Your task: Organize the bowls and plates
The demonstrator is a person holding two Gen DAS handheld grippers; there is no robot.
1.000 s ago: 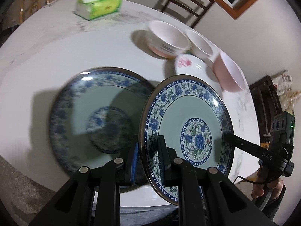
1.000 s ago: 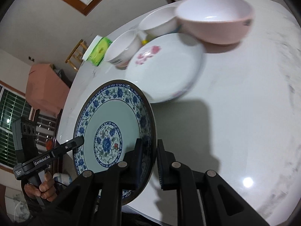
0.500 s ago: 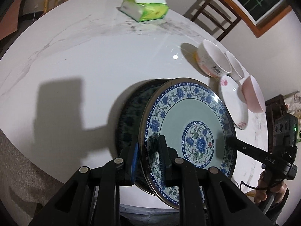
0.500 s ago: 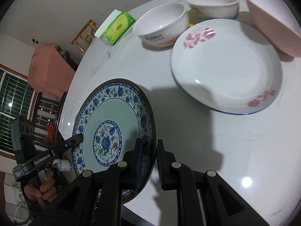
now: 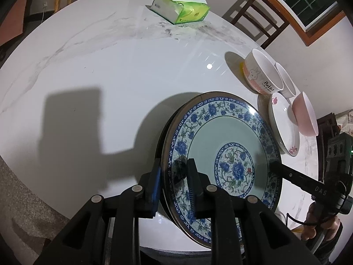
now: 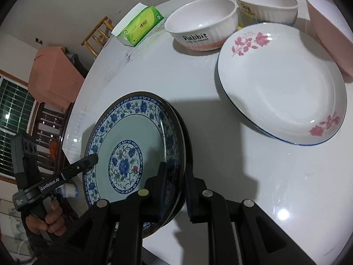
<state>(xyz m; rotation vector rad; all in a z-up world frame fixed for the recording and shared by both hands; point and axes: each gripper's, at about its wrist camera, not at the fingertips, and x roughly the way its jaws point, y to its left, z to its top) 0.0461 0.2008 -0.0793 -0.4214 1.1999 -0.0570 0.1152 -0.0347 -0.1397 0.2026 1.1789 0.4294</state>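
A blue-and-white floral plate (image 5: 222,154) sits on top of a second plate (image 6: 184,145) of the same kind at the near edge of the white marble counter (image 5: 110,66), only the dark rim of the lower one showing; the left gripper (image 5: 174,185) has its jaws pinching the plate's rim on one side, one blue pad under the rim and one on its face; the right gripper (image 6: 174,190) pinches the opposite rim the same way, and a hand (image 6: 47,218) shows on the left handle in the right wrist view. Well apart from the stack, toward the counter's far side, lies a white plate with pink roses (image 6: 282,84); just beside it stand a white bowl lettered "Rabbit" (image 6: 201,24), a second white bowl (image 6: 265,6) and a pink bowl (image 6: 328,31), the three close together. A green tissue pack (image 5: 181,6) rests alone near the counter's far edge; wooden chairs (image 5: 258,24) stand around the counter; shadows of the grippers fall across the marble.
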